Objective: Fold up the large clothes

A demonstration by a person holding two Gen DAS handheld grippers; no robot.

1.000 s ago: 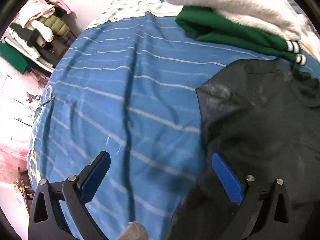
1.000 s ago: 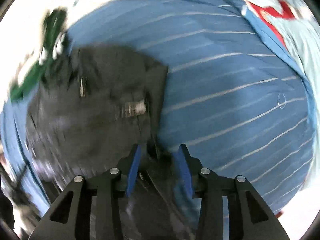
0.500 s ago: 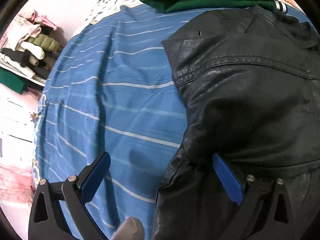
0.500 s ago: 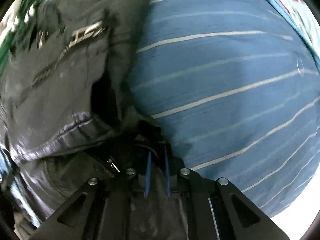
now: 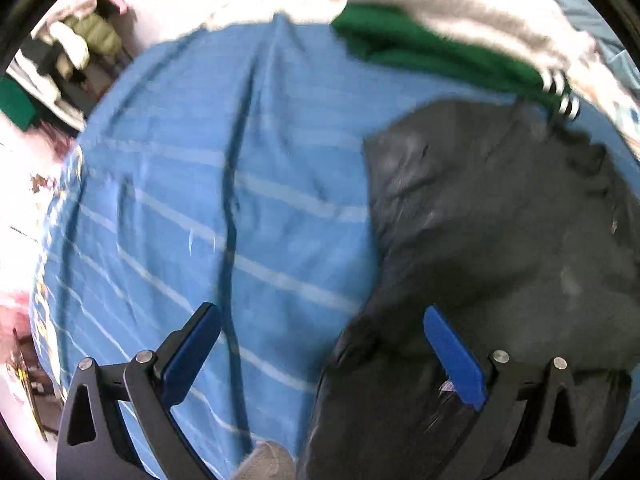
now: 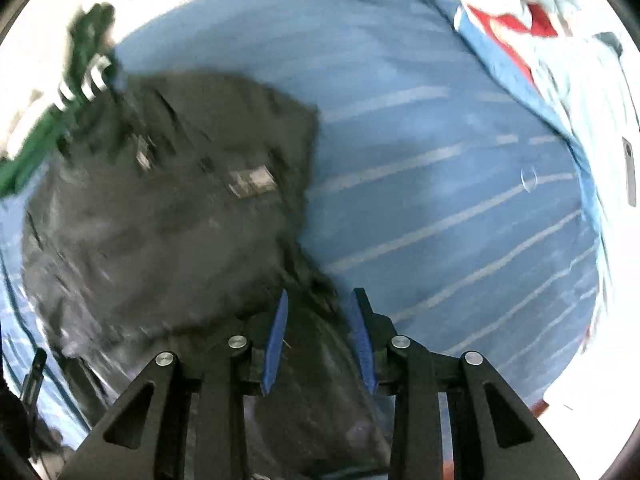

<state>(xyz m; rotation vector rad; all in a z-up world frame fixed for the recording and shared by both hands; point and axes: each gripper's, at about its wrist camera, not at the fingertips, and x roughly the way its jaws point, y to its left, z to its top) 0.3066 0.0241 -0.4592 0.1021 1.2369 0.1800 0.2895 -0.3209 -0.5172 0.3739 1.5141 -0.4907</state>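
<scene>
A black leather jacket (image 5: 500, 240) lies on a blue striped bedsheet (image 5: 200, 200). My left gripper (image 5: 320, 320) is open wide above the jacket's left edge; its right finger hovers over the leather and nothing is held. In the right wrist view the jacket (image 6: 160, 208) fills the left half, with a zip pull showing. My right gripper (image 6: 318, 300) has its jaws partly apart, with a fold of the jacket's lower edge lying between and under them. I cannot tell whether the pads press on the leather. Both views are motion-blurred.
A green garment with white-striped cuffs (image 5: 420, 52) and a white fluffy one (image 5: 460, 8) lie at the bed's far end. A shelf of clothes (image 5: 72, 48) stands at far left. A light blue and red cloth (image 6: 540, 40) lies at the bed's right edge (image 6: 580, 320).
Both grippers have pulled back and up from the jacket, which looks smaller and farther. The right gripper's jaws were nearly shut on the leather half a second ago and now stand wider apart.
</scene>
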